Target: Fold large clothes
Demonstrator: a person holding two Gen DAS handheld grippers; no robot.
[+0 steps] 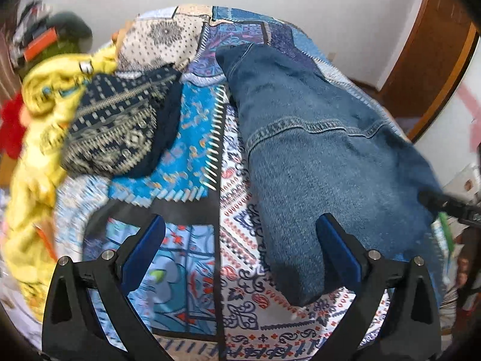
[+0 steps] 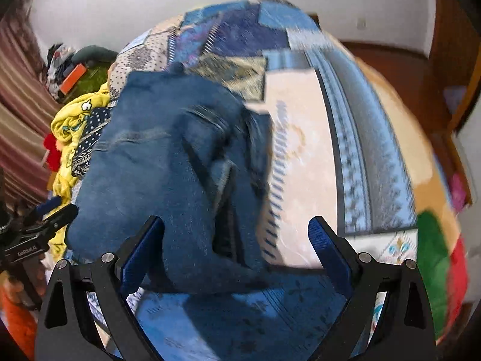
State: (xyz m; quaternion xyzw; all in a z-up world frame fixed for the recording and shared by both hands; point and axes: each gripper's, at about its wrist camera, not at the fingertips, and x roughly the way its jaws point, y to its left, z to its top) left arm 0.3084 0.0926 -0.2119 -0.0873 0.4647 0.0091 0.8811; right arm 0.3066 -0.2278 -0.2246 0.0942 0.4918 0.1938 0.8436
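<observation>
Overhead, both claws (image 1: 240,234) (image 2: 237,234) spread above jeans (image 1: 315,156).

Blue jeans (image 1: 315,156), rumpled on bedspread (image 1: 234,234)

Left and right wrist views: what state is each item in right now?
Jeans: folded lengthwise, lying on the bedspread, not gripped.
Left gripper: jaws open, empty.
Right gripper: jaws open, empty.
Navy patterned garment: crumpled.
Yellow garment: heaped, unfolded.

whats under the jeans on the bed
The jeans lie on the patchwork bedspread, which shows all around them. Whatever lies directly beneath the denim is covered.
</observation>
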